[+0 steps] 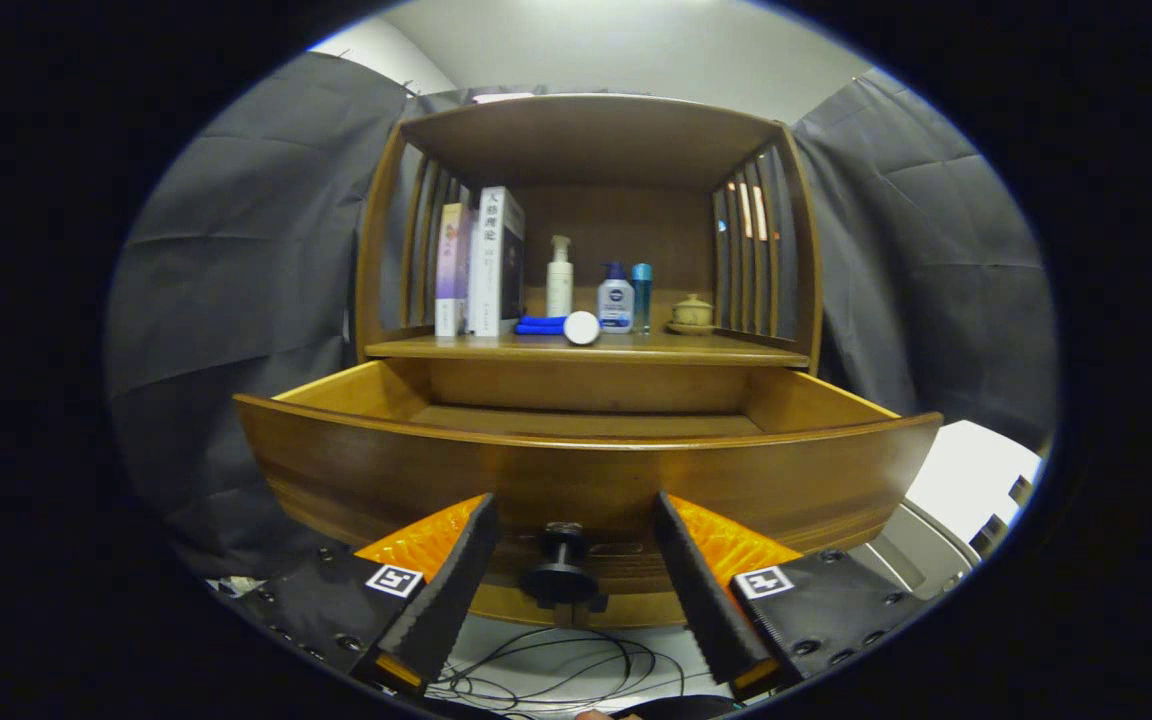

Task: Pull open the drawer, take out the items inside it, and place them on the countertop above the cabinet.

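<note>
- Between the fingers: drawer knob point(560, 575), dark, round; gripper point(572, 520) jaws spread wide on either side of it, neither finger touching.
- Drawer point(586, 470) pulled out, curved wooden front just ahead of the fingertips; visible part of the inside looks bare, floor near the front hidden by the front panel.
- Countertop point(736, 350) above the drawer, beyond the fingers: two books point(481, 262) upright at left, blue tube with white cap point(561, 326) lying down, white pump bottle point(559, 278), small bottle with blue cap point(615, 298), slim blue bottle point(642, 295), small lidded pot point(692, 313) on a saucer at right.
- Cables point(556, 665) on the floor below the knob.
</note>
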Demonstrator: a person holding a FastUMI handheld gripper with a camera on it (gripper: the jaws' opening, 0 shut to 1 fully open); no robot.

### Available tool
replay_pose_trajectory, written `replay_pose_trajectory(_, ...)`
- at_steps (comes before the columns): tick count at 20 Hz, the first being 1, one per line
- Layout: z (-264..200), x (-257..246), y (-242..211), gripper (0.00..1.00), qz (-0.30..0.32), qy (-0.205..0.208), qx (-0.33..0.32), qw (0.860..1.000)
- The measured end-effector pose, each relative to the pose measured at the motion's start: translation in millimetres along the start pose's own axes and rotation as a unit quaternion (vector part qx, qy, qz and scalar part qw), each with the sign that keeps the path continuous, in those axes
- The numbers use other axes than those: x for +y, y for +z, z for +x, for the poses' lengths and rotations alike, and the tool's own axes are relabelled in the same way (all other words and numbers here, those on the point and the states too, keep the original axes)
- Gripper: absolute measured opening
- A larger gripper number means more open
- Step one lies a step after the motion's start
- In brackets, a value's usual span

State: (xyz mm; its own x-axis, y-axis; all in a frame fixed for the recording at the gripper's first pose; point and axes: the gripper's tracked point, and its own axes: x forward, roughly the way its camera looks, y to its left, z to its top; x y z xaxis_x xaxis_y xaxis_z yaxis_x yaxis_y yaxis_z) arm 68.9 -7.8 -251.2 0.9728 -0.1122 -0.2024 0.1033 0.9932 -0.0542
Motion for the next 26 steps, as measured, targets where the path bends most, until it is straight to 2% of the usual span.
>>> replay_pose_trajectory(3,1,-1,-2,0.95,-0.036,-0.021,-0.008,0.999)
replay_pose_trajectory(10,14,13,2,0.97,-0.012,-0.016,-0.007,1.000)
replay_pose_trajectory(26,160,12,41,0.97,-0.021,-0.022,0.002,1.000)
